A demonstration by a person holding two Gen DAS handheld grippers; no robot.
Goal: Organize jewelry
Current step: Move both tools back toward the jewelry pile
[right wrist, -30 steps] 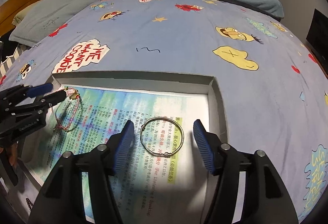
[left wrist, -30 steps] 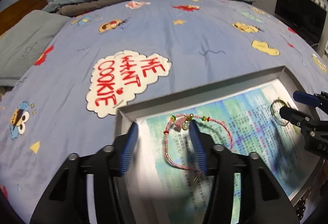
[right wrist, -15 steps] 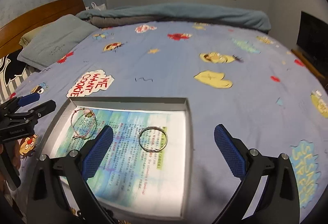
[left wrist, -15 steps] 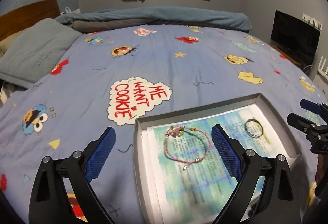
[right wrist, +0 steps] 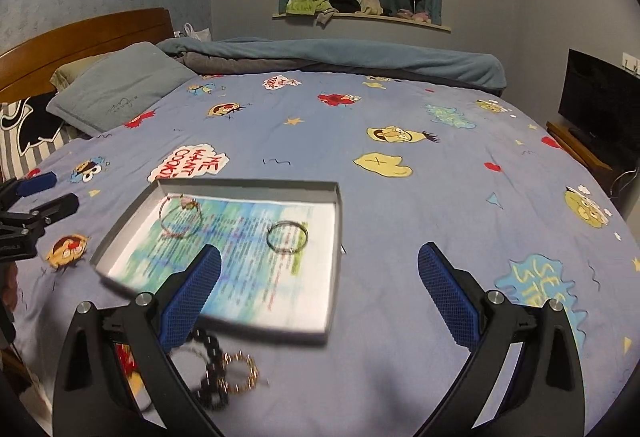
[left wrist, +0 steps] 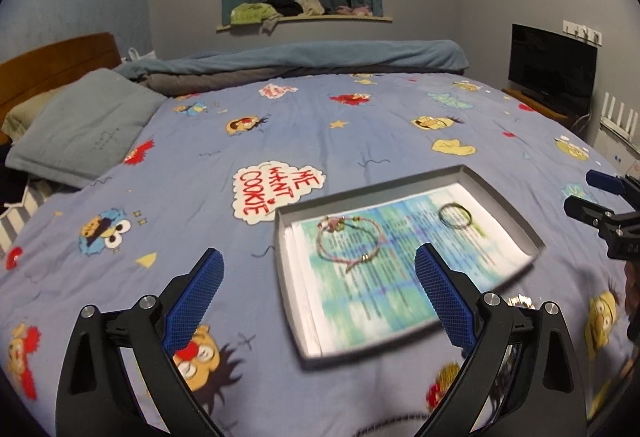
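The pile of loose jewelry (right wrist: 224,373), a dark beaded strand tangled with a gold chain, lies on the bedspread (right wrist: 400,197) just below and inside the right gripper's (right wrist: 318,293) left finger, nearer to it than anything else. It is blurred, so how many pieces are in it I cannot say. Its long axis seems to run roughly away from the tongs, toward the tray.

Ahead of both tongs sits the shallow grey tray (right wrist: 338,221) lined with printed paper. In it, a pink cord bracelet (left wrist: 348,241) lies ahead of the left gripper (left wrist: 318,295), and a plain metal bangle (right wrist: 287,236) ahead and left of the right gripper's centre line.

Both tongs are spread wide and empty, their jaws having just been opening with nothing between them. The right hand is the closer one for the remaining pile, which would need a reach down and leftward.
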